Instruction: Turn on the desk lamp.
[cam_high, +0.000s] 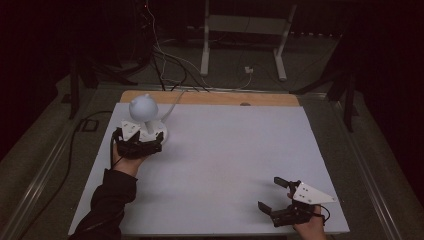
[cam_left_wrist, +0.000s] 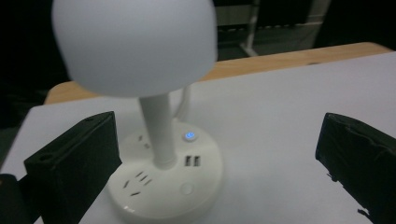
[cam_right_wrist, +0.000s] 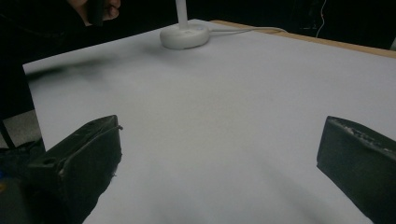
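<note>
While the small white lamp (cam_left_wrist: 154, 140) sits at about ten o'clock on the white board (cam_high: 225, 165), its round base carries everything that matters: a lit blue button (cam_left_wrist: 189, 136) at the base's one o'clock, two USB ports (cam_left_wrist: 192, 161) just below it, a plain round button (cam_left_wrist: 187, 188) at five o'clock, and socket slots toward the left. A slim stem (cam_left_wrist: 158, 133) rises from the middle to a domed shade (cam_left_wrist: 135, 42), and a white cord (cam_high: 172, 107) runs off toward twelve.

The left gripper (cam_high: 139, 141) stands right at the base's near side, jaws spread wide with the stem between them but touching nothing. To do this step well, I judge it should either close gently on the stem, low down where the lamp is steadiest, or tilt one jaw tip onto a button and press straight down so the light base does not skid or tip.

The right gripper (cam_high: 272, 192) waits well apart at five o'clock, jaws wide apart and empty; it could steady the base if needed.
</note>
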